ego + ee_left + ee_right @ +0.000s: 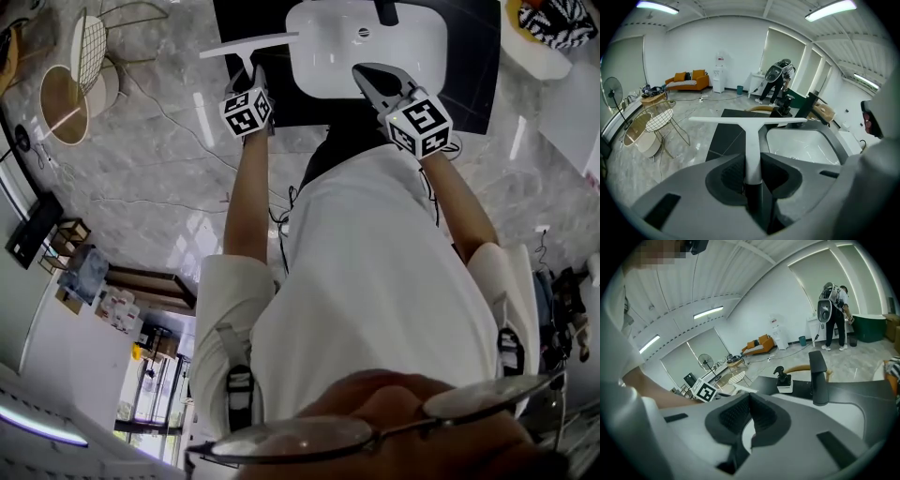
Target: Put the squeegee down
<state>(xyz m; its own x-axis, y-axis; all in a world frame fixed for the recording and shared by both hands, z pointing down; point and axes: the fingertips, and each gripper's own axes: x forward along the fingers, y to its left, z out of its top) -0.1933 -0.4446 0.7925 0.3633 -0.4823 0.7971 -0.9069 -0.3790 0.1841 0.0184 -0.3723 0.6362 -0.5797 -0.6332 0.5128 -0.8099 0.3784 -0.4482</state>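
My left gripper is shut on the handle of a white T-shaped squeegee. In the left gripper view the handle stands between the pads, and the blade lies crosswise over the black counter's left part, beside the white sink. My right gripper hangs over the sink's front rim. Its jaws meet at the tips with nothing between them. In the right gripper view the squeegee blade shows at the left.
A black faucet and a pump bottle stand behind the sink. A wire chair and round tables are on the floor at the left. A person bends over a table far off, near an orange sofa.
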